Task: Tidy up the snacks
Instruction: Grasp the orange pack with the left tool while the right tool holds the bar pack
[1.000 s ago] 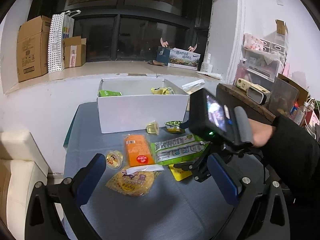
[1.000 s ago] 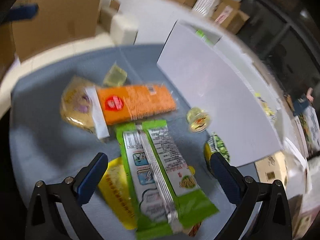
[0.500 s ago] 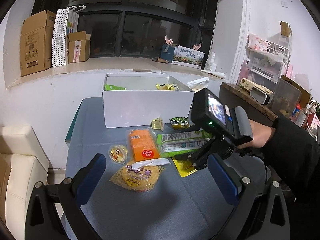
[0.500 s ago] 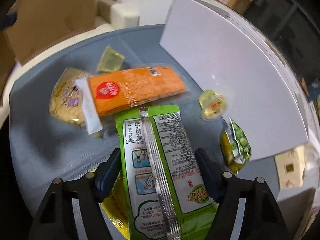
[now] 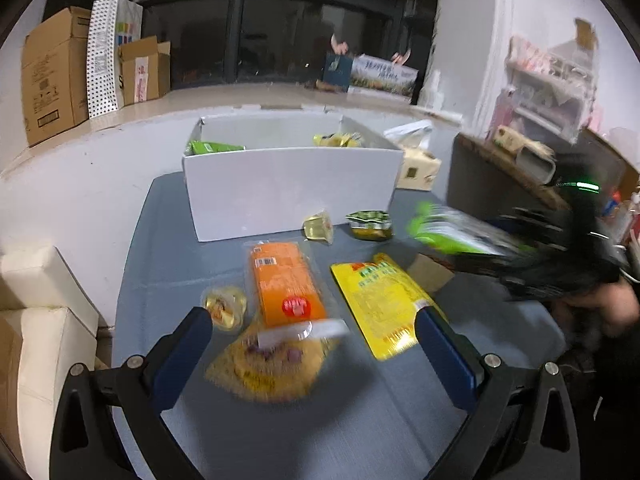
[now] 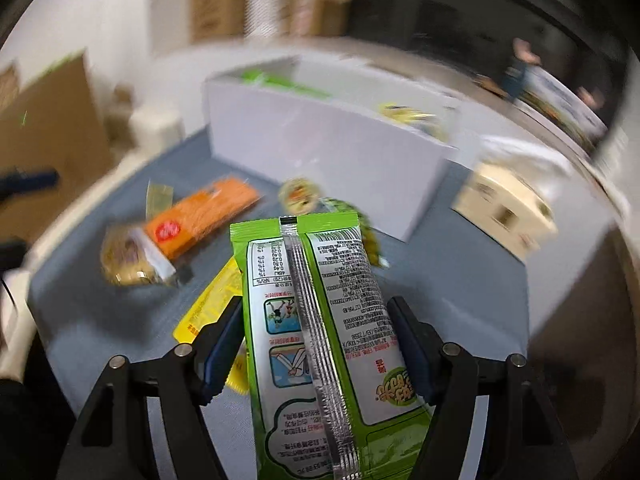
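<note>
Lifted off the worktop (image 5: 280, 432) since a second ago, the green pack (image 6: 320, 320) now hangs in the right hand-held gripper (image 6: 316, 344), whose jaws closed in on it from their widest and now press its two long edges. In the left wrist view the same pack is a blurred green streak at the right, above the worktop, and the yellow pouch (image 5: 384, 304) it used to cover now lies bare. The left hand-held gripper (image 5: 312, 344) has come lower and nearer the snacks; its jaws stand wide with nothing between the pads. Below it lie the orange pack (image 5: 286, 284), its near end resting on a round yellow bag (image 5: 268, 368), and a jelly cup (image 5: 224, 306) just left of them. Another jelly cup (image 5: 318, 226) and a small green packet (image 5: 370, 224) sit by the front wall of the white box (image 5: 288, 188), which already holds a green pack and a yellow one.
</note>
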